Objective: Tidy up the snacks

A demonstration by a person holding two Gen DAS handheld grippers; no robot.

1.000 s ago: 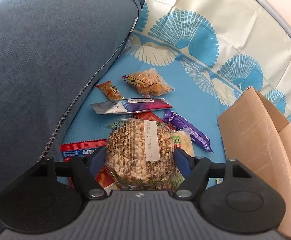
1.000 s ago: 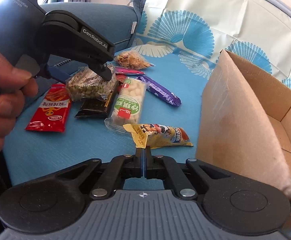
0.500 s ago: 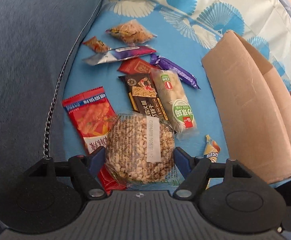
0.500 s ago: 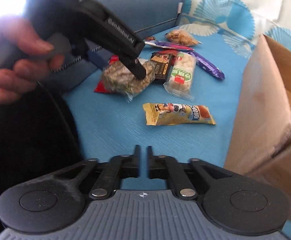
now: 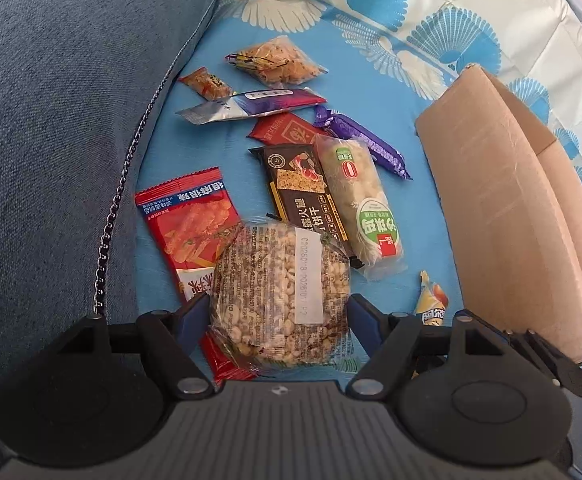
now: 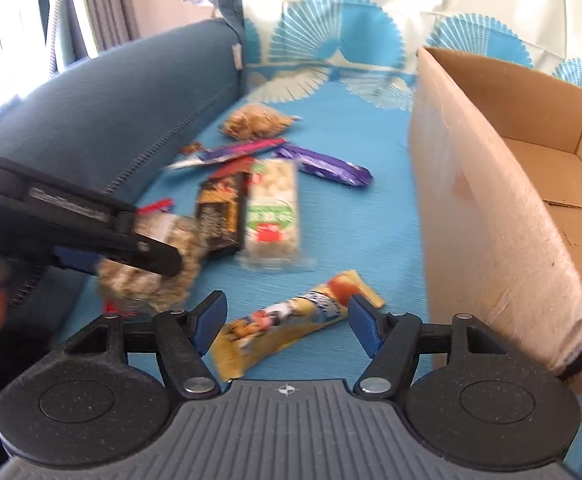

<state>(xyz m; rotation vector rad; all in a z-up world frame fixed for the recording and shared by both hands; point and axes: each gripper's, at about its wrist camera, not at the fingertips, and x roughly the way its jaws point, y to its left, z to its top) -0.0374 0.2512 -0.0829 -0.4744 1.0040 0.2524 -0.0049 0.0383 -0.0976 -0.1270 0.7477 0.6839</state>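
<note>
Left gripper (image 5: 279, 312) pinches the round puffed-grain cake (image 5: 281, 294), held above the snack pile left of the cardboard box (image 5: 503, 216). Right gripper (image 6: 283, 320): jaws opening, yellow snack bar (image 6: 291, 320) lying between them on the blue cover (image 6: 355, 220) (pads not pressing it), just left of the box.

A dark blue upholstered sofa arm (image 6: 103, 120) with a stitched seam fills the nine o'clock side. A bright blue cloth (image 5: 219, 64) covers the seat. Toward twelve and one o'clock, a cream sheet (image 6: 471, 0) printed with blue fan shapes drapes up the backrest. Strong daylight comes through a curtained window (image 6: 19, 20) at ten o'clock.
</note>
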